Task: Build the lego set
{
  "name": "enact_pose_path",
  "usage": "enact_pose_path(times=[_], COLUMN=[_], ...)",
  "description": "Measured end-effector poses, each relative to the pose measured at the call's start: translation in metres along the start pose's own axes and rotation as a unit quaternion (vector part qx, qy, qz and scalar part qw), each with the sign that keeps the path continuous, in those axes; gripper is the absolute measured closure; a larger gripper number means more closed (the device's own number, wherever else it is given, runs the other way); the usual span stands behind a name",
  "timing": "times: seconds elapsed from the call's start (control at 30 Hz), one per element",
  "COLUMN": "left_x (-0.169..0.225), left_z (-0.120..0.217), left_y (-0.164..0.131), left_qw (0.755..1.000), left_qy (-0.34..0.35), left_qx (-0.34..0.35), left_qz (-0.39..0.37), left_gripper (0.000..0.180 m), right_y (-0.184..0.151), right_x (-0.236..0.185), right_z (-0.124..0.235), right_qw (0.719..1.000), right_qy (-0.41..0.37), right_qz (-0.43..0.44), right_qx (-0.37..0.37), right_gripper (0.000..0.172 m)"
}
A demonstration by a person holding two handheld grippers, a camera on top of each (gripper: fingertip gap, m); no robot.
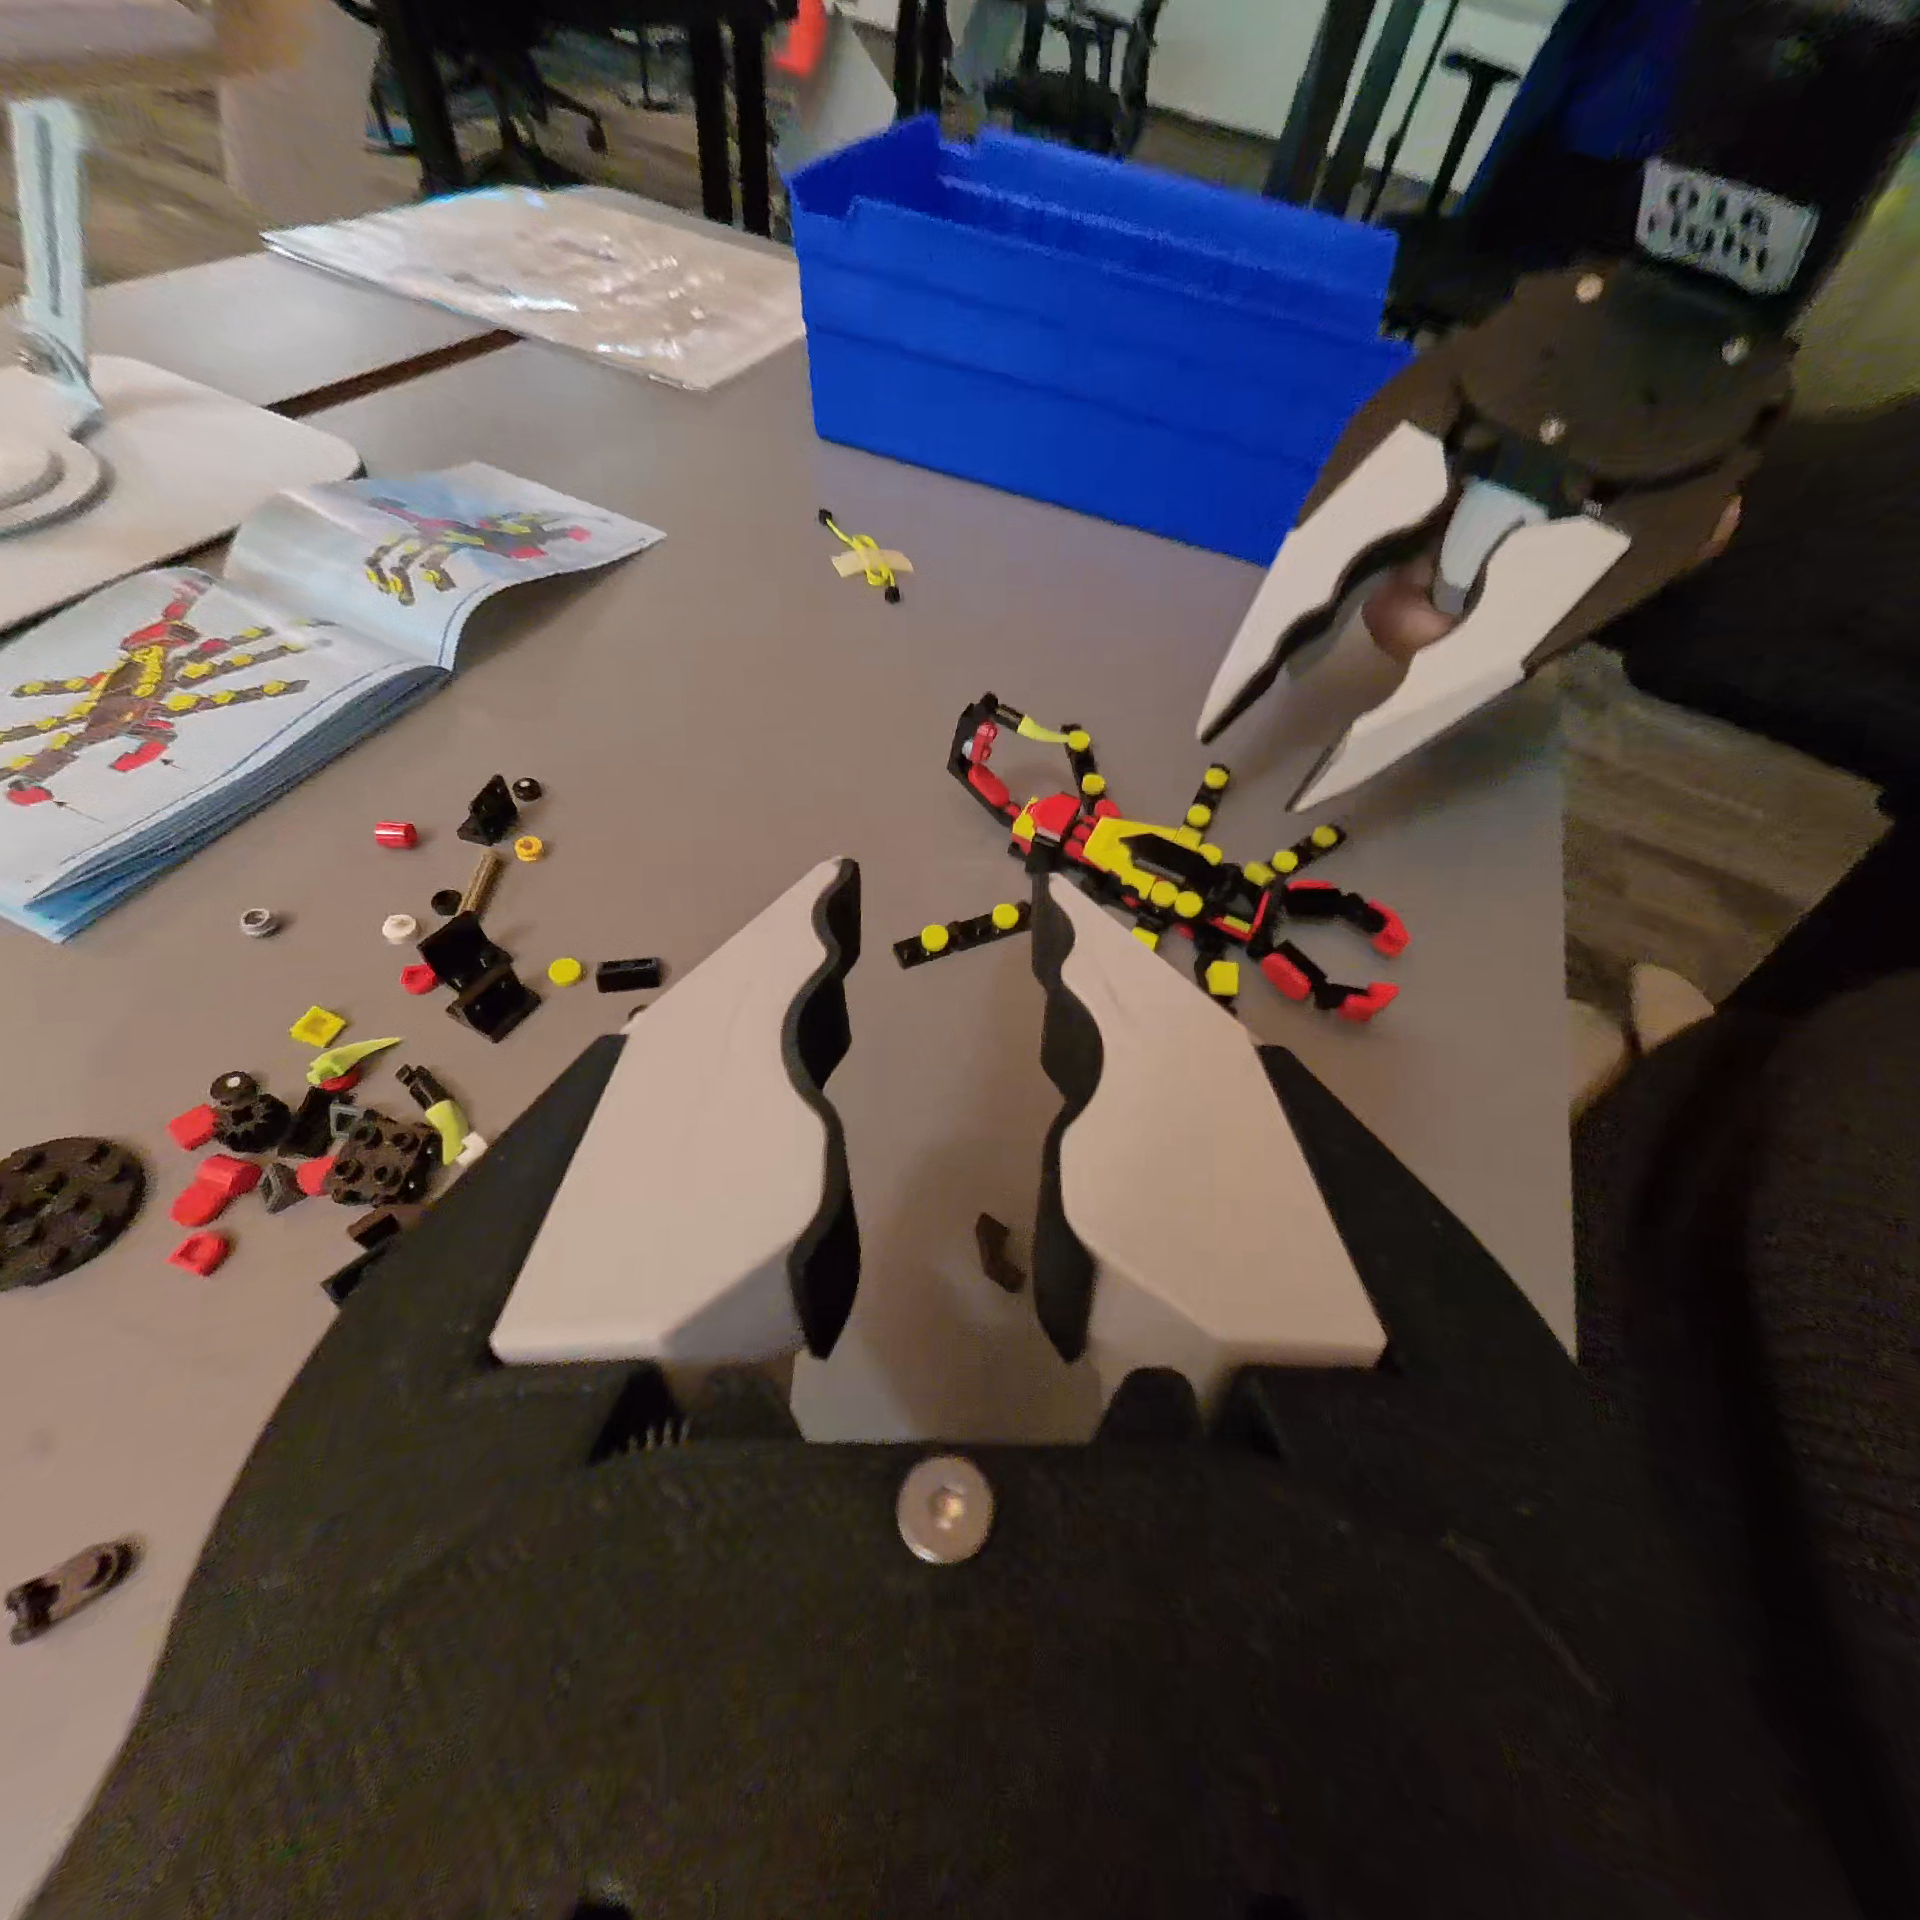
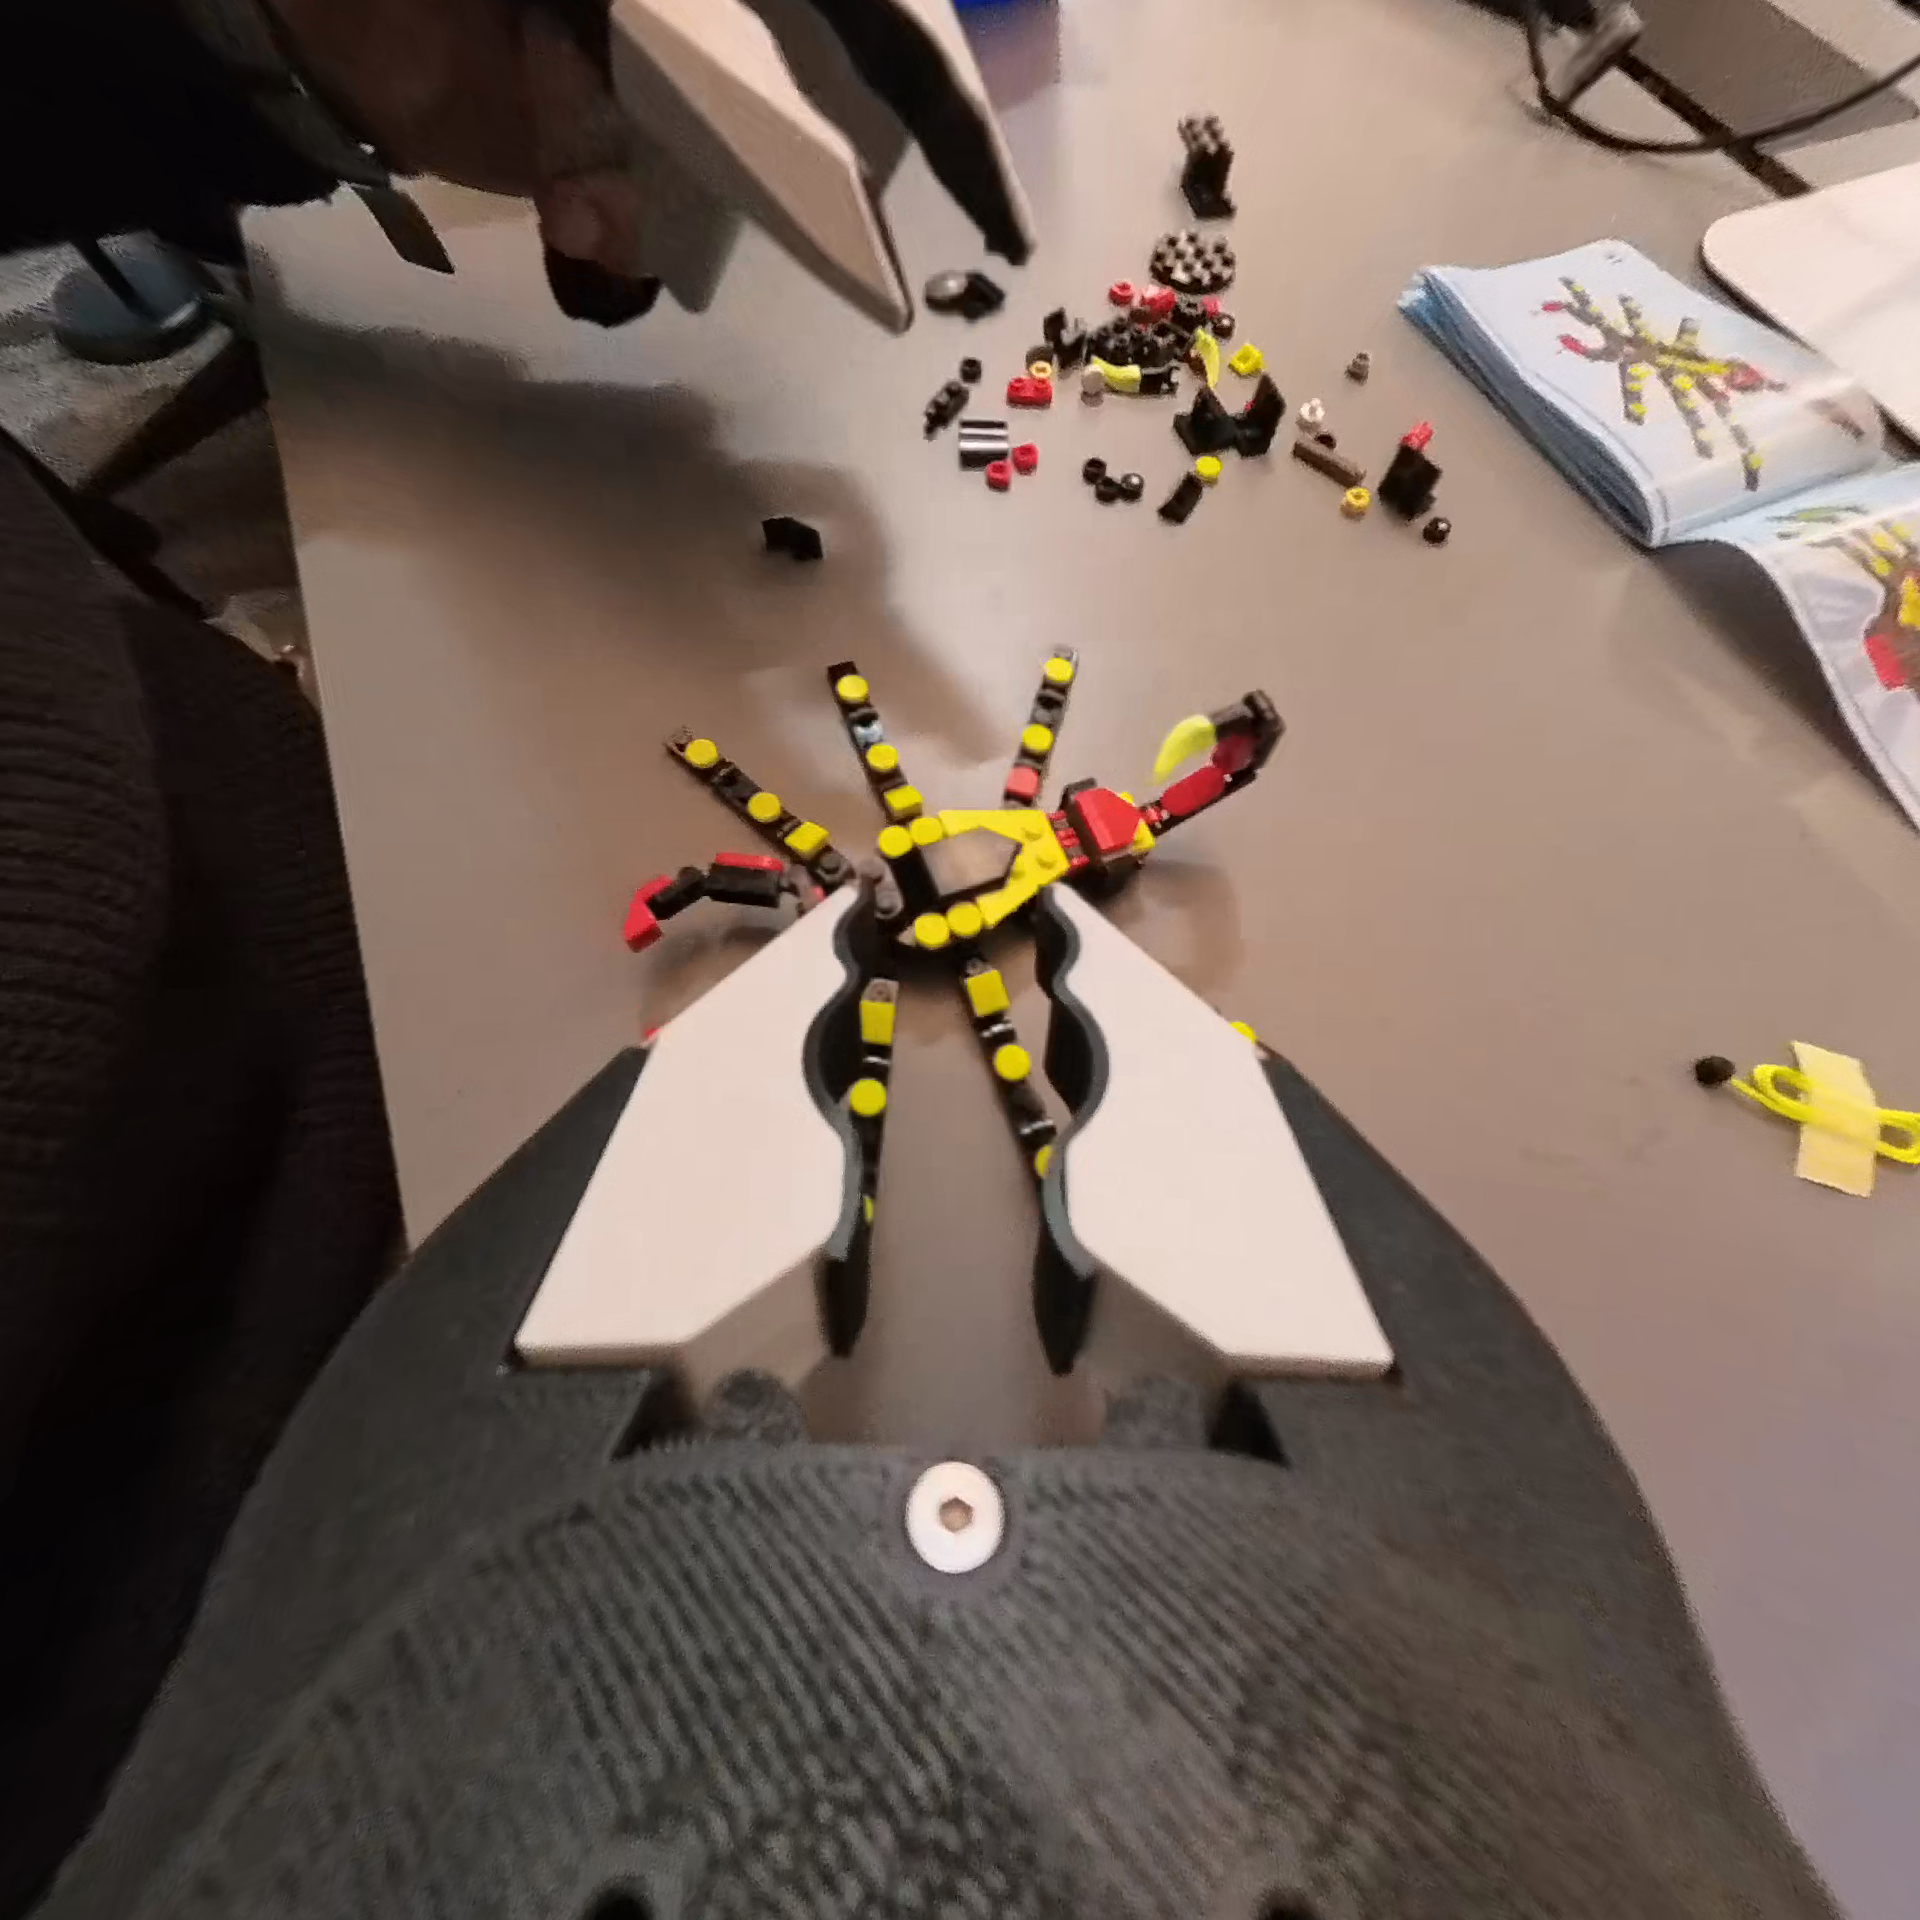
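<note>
Two hand-held tools over a brick-built scorpion on a grey tabletop (image 1: 727, 675).

The left tool (image 1: 945, 883) hangs part-open, holding nothing, its right fingertip beside the scorpion (image 1: 1164, 862) – a loose black leg strip (image 1: 961, 930) lies just ahead. The right tool (image 2: 951, 909), also part-open and gripping nothing, hovers above the scorpion's body, two legs showing between its fingers. Around them: scattered loose bricks (image 1: 416, 1018), an open instruction booklet (image 1: 260, 665), a blue bin (image 1: 1091, 343), a taped yellow cord (image 1: 868, 556).
</note>
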State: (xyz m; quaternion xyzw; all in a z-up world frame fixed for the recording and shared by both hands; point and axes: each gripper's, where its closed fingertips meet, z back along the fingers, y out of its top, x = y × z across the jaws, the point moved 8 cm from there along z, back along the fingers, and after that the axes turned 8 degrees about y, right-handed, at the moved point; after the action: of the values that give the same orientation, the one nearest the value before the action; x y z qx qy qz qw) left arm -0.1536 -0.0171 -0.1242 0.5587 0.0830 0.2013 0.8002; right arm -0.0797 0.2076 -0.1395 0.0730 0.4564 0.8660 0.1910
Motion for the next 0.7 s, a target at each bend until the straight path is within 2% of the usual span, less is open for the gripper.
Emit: enact_pose_path(times=[0.1, 0.23, 0.4, 0.5, 0.7], left_x=[0.000, -0.009, -0.014, -0.018, -0.024], left_z=[0.004, 0.007, 0.003, -0.001, -0.001], left_y=[-0.003, -0.009, -0.012, -0.015, -0.018], left_qw=[1.000, 0.997, 0.996, 0.996, 0.996], left_qy=[0.013, 0.072, 0.069, 0.073, 0.066], left_qx=[0.001, -0.010, -0.012, -0.019, -0.033], left_qz=[0.012, 0.021, 0.046, 0.052, 0.054], left_gripper=[0.148, 0.149, 0.149, 0.149, 0.149], right_y=[0.000, -0.012, -0.017, -0.017, -0.024], right_x=[-0.007, -0.008, -0.003, -0.002, -0.001], right_z=[-0.001, 0.001, 0.009, 0.010, -0.001], right_qw=[1.000, 0.999, 0.999, 0.999, 0.998], right_qy=[-0.012, -0.019, -0.014, 0.005, 0.034], right_qz=[0.010, 0.021, 0.035, 0.040, 0.033], right_qx=[-0.003, -0.025, -0.015, -0.007, -0.051], right_gripper=[0.143, 0.144, 0.145, 0.151, 0.153])
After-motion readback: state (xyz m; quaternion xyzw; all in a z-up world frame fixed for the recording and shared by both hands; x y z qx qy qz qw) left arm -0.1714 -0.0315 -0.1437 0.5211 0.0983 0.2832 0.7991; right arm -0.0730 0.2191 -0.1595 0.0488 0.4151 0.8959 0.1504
